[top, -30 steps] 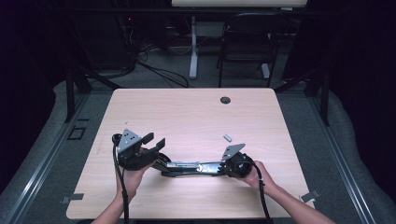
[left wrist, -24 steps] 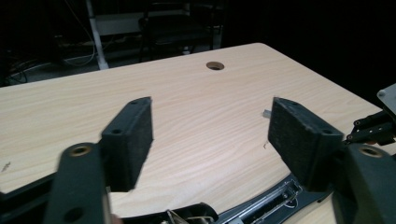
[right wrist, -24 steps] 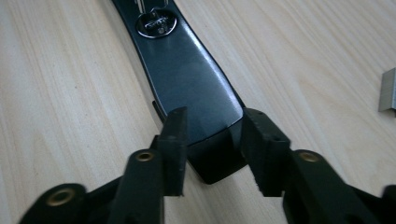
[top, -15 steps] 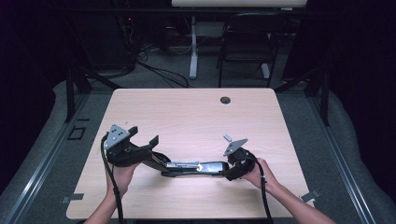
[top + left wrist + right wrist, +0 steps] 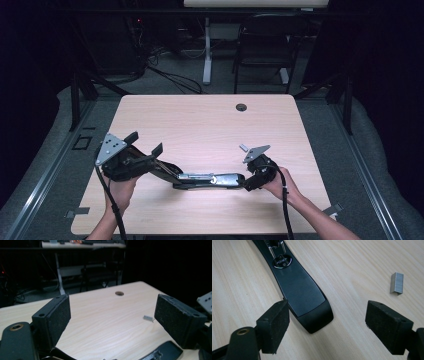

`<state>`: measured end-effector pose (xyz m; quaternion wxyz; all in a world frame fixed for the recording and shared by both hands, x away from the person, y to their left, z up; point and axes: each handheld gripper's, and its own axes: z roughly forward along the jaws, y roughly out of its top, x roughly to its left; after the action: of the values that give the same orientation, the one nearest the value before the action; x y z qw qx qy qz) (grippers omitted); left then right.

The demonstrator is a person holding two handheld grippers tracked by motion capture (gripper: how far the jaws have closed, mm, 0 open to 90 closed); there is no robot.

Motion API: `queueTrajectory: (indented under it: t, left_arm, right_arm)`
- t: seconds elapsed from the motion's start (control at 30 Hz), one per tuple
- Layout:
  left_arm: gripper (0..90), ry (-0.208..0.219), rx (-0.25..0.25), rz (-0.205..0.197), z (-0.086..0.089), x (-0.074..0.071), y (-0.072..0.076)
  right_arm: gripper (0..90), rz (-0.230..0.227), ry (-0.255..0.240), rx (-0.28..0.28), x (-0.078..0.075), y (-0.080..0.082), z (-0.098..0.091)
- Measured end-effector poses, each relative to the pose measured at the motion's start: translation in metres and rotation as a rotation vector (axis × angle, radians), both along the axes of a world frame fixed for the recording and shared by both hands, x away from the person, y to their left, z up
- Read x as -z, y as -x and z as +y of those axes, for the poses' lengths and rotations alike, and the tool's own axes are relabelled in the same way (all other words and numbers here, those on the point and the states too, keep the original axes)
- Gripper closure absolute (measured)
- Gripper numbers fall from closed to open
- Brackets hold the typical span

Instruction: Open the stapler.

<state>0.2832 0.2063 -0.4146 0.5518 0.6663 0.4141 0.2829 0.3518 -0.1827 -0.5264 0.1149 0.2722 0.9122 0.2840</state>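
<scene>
Stapler work on a pale wooden table [image 5: 210,120], entered left to right. Left gripper [image 5: 145,144]: held in the person's left hand [image 5: 120,192], raised above the table's near left part, jaws spread wide and just been opening, nothing between the pads; the left gripper view looks across bare wood between them. Stapler [image 5: 200,179]: long, black, lying opened out flat near the front edge of the table between the two grippers, metal staple channel facing up, one black end just below the left gripper, the other at the right gripper. Right gripper [image 5: 247,182]: held low in the person's right hand [image 5: 280,187], jaws released and just been opening; in the right gripper view the stapler's rounded black end [image 5: 312,305] lies on the table between the pads, touched by neither. Strip of staples [image 5: 397,283]: small, grey, loose on the table just beyond the right gripper, apart from the stapler. Handling note, as judgement: the strip is likely next, for the channel; approach it squarely, close on its long sides, pinch lightly so the strip does not break, and steady the stapler with the left gripper.
</scene>
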Motion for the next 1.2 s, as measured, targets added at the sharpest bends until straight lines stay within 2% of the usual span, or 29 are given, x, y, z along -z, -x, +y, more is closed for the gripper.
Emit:
queueTrajectory:
  t: [0.07,0.13,0.27,0.4,0.53,0.73,1.2]
  left_arm:
    - [13.8,0.008,0.001,-0.027,0.003,-0.004,0.005]
    - [12.6,0.006,-0.006,-0.031,0.007,-0.007,0.010]
    - [9.6,0.024,-0.036,-0.016,0.014,-0.004,0.013]
    - [7.2,0.072,-0.053,-0.007,0.024,-0.001,0.015]
    - [4.9,0.093,-0.097,0.008,0.033,0.002,0.015]
    - [3.0,0.082,-0.140,0.043,0.036,0.010,0.012]
    - [2.0,0.061,-0.156,0.124,0.039,0.027,0.004]
  right_arm:
    - [16.7,0.000,0.000,0.002,-0.001,-0.001,-0.001]
    - [15.2,0.004,-0.026,0.007,-0.001,-0.001,-0.002]
    - [13.5,0.002,-0.024,0.003,-0.002,-0.003,-0.003]
    - [11.7,-0.010,-0.036,0.016,-0.005,-0.004,-0.004]
    - [11.5,-0.008,-0.034,0.013,-0.007,-0.006,-0.005]
    - [11.2,-0.008,-0.027,0.019,-0.008,-0.009,-0.004]
    - [9.8,-0.010,-0.009,0.073,-0.008,-0.021,-0.010]
